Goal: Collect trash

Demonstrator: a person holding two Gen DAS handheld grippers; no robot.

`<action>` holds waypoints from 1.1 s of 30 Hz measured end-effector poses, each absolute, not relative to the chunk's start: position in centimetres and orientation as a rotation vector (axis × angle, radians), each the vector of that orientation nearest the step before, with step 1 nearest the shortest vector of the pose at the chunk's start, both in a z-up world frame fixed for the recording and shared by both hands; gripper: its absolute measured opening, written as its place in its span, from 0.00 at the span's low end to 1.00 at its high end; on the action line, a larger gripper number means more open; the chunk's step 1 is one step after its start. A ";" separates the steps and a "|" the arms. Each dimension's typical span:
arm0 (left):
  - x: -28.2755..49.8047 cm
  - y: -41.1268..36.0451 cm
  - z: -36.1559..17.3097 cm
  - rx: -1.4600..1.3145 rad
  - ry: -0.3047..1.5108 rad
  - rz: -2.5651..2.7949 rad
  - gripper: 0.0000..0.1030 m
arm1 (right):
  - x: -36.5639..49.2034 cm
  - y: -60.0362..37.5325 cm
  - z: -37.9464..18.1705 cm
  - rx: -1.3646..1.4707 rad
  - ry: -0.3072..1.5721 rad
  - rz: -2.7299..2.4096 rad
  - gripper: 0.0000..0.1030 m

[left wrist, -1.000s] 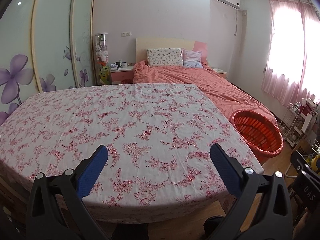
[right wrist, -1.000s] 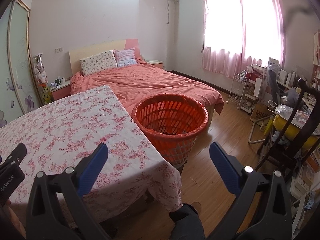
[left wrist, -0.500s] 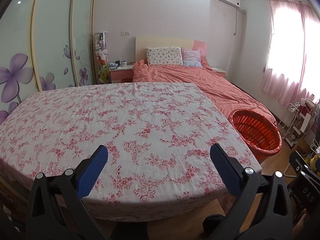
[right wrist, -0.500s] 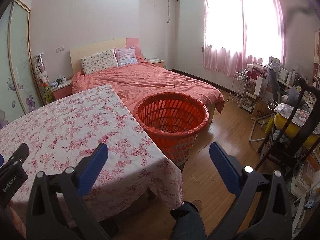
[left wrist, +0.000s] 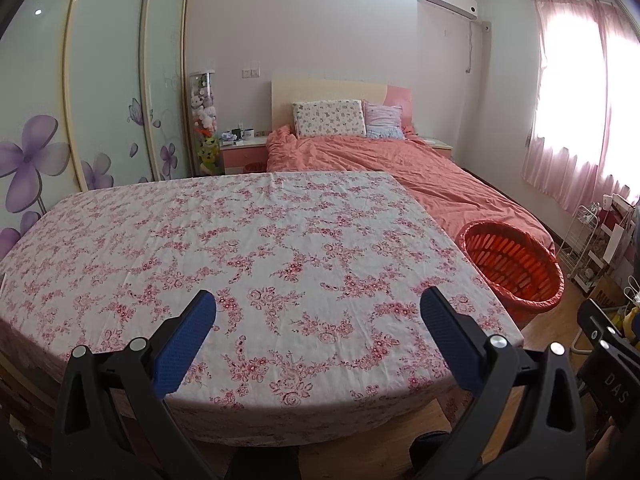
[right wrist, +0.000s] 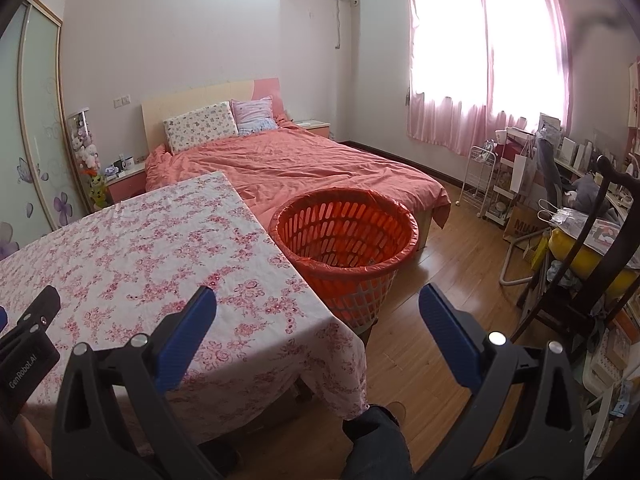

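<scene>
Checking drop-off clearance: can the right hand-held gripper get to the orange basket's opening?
Probably yes. The right hand-held gripper is open and empty, the orange basket stands beside the table, and nothing covers its mouth.

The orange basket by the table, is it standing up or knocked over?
Standing up. The orange basket sits on the wooden floor beside the table, its round opening facing upward. It looks nearly empty inside.

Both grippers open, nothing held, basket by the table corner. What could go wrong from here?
1. No trash shows on the floral tablecloth, so a grasp might pinch loose cloth and drag it.
2. The orange basket stands on the floor below the table edge; a careless release could miss.
3. The left gripper and right gripper are near each other; they could collide.
</scene>
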State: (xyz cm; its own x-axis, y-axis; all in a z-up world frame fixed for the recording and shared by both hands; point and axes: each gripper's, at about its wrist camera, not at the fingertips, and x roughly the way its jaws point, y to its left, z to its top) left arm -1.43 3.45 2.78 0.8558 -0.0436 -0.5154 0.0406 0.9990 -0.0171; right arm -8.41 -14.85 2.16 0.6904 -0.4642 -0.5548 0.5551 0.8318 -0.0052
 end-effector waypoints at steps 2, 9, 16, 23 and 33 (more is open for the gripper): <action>-1.5 3.4 2.8 -0.006 0.542 -0.043 0.98 | -8.3 -14.8 2.2 0.167 0.571 -0.573 0.96; -1.5 3.5 2.7 -0.007 0.544 -0.044 0.98 | -8.3 -14.8 2.2 0.168 0.572 -0.573 0.96; -1.5 3.7 2.7 -0.008 0.548 -0.043 0.98 | -8.3 -14.8 2.2 0.168 0.572 -0.572 0.96; -1.4 3.5 2.6 -0.007 0.553 -0.045 0.98 | -8.3 -14.8 2.2 0.168 0.574 -0.573 0.96; -1.4 3.5 2.6 -0.007 0.555 -0.045 0.98 | -8.3 -14.8 2.2 0.167 0.573 -0.572 0.96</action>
